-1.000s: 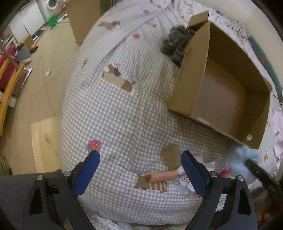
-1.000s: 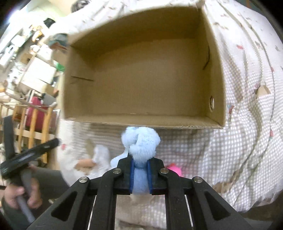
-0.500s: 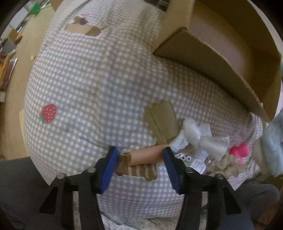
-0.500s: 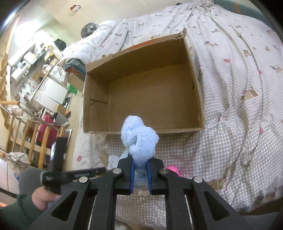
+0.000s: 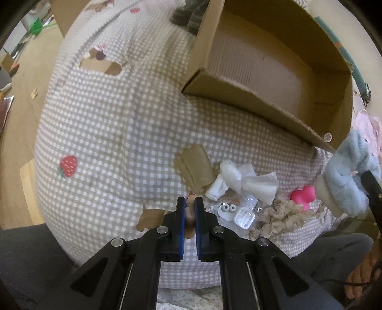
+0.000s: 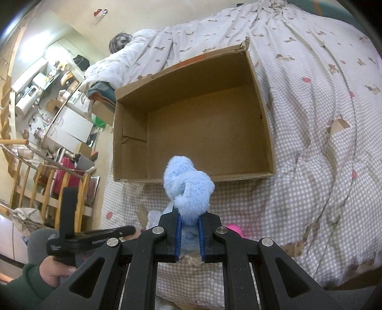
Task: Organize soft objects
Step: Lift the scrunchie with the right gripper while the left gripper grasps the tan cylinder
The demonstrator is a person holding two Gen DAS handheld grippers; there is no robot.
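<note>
My left gripper point(image 5: 190, 202) is shut on a peach-tan soft roll point(image 5: 189, 214) at the near edge of the checked bedspread point(image 5: 107, 133). My right gripper point(image 6: 188, 218) is shut on a fluffy light-blue soft thing point(image 6: 187, 183) and holds it in the air in front of the open cardboard box point(image 6: 267, 133); the blue thing also shows at the right of the left wrist view point(image 5: 346, 181). The box point(image 5: 281, 109) lies open on the bed and looks empty inside.
Near the left gripper lie white cloths point(image 5: 241, 181), a clear packet with small round pieces point(image 5: 234, 209), a beige frilly cloth point(image 5: 281, 217) and a pink soft thing point(image 5: 303, 194). A dark striped cloth point(image 5: 188, 14) lies beyond the box. The floor and furniture are to the left.
My left gripper moved down to the peach-tan roll and closed on it. My right gripper lifted the blue fluffy thing up and back from the box.
</note>
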